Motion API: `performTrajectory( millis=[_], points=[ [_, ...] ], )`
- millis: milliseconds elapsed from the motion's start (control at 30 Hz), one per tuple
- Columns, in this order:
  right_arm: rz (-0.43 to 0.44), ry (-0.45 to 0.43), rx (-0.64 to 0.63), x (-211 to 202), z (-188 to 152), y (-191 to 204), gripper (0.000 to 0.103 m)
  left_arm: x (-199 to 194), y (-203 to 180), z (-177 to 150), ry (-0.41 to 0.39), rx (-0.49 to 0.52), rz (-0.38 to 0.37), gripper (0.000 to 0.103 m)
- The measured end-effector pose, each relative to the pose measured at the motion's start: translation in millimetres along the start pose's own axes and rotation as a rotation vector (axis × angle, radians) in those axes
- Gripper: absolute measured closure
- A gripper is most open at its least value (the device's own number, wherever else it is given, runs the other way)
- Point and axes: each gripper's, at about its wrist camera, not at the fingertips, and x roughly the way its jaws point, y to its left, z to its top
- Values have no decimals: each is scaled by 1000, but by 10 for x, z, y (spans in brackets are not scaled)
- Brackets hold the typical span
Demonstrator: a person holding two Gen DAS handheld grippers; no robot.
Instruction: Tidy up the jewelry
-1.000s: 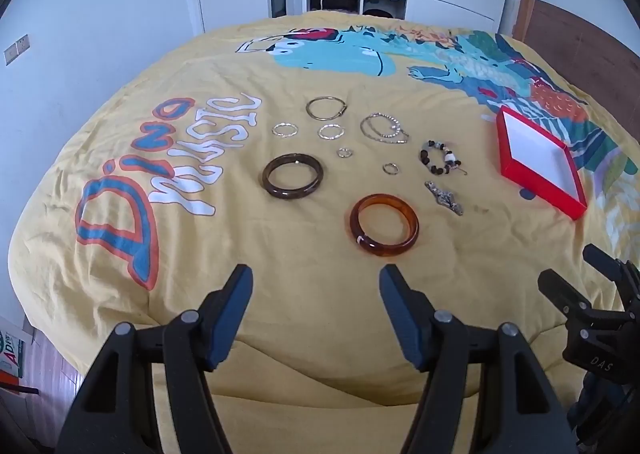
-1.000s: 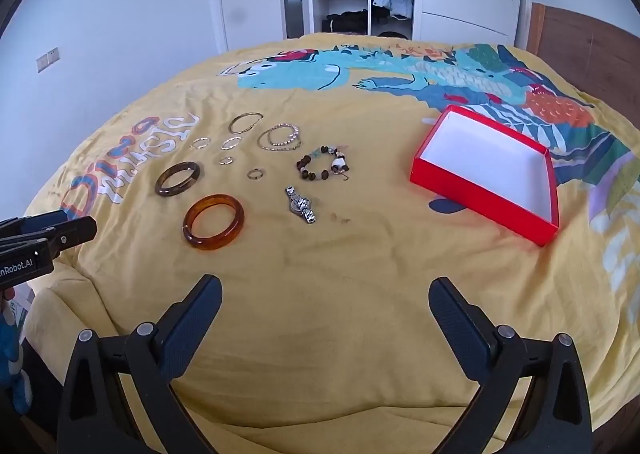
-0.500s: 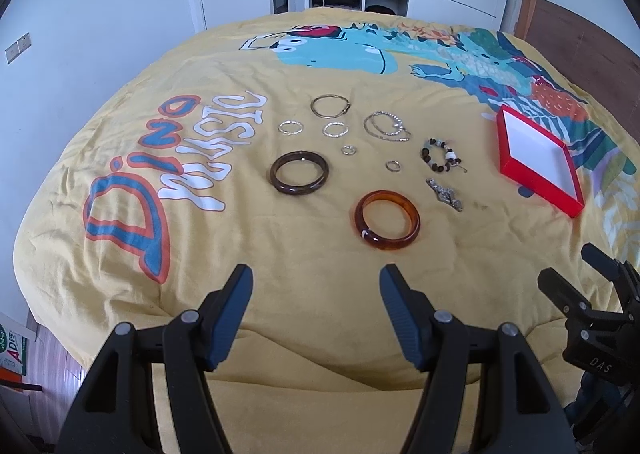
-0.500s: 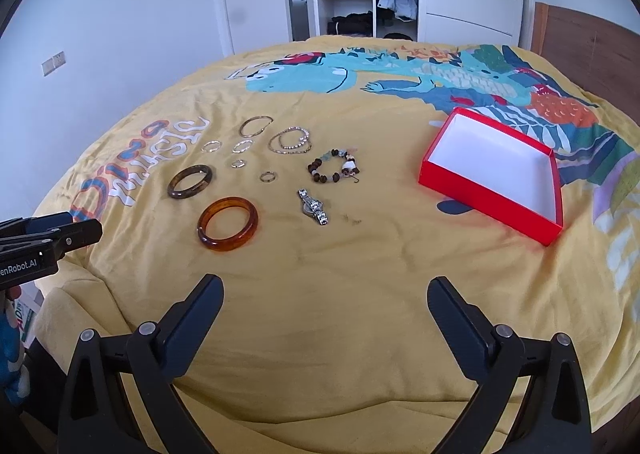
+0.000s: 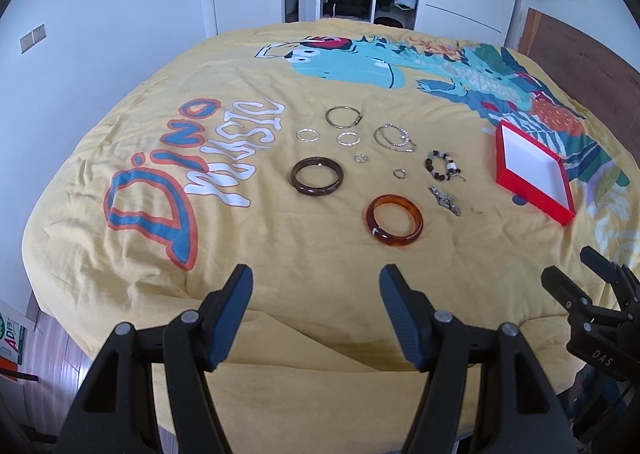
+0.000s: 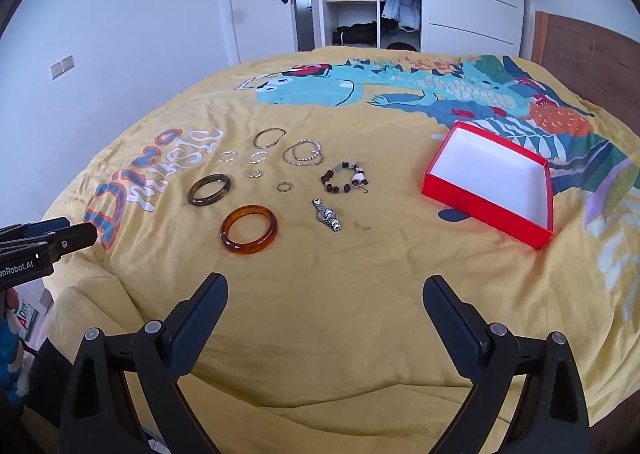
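Left tool (image 5: 316, 292) jaws apart, empty, above the bed (image 5: 120, 254) edge. Dark bangle (image 5: 317, 176), amber bangle (image 5: 395, 220), small rings (image 5: 347, 139), bead bracelet (image 5: 443, 166) mid-bed. Red box (image 6: 490, 184) right, open-topped. Right tool (image 6: 325, 304) wide open, empty.

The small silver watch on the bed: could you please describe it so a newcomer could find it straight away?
On the yellow bedspread, look left of the open red box to the spread of jewelry. The watch lies just right of the amber bangle and below the beaded bracelet. Unlike the round bangles and rings around it, it lies as a straight metallic strip.
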Motion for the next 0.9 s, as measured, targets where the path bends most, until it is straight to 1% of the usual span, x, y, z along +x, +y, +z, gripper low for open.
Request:
performTrajectory(
  millis=[133,367,433,600,700,900],
  points=[
    [-4,-7,-12,-57,-6,43,6,-20,38,-2,-5,-11,-8,39],
    [-13,-1,-12,-78,-13,50,7,-8,32,-27,2,0,-26,39],
    [-12,1,-13,-68,-8,53,9,10,34,-33,5,0,-31,39],
    [-7,11,-11,-16,-20,31,11,46,46,-40,6,-3,-32,39],
    [1,18,-8,39,-38,24,14,107,47,-43,15,-3,-30,39],
    [10,42,-7,193,-67,-4,17,315,15,-30,46,0,-32,39]
  ],
)
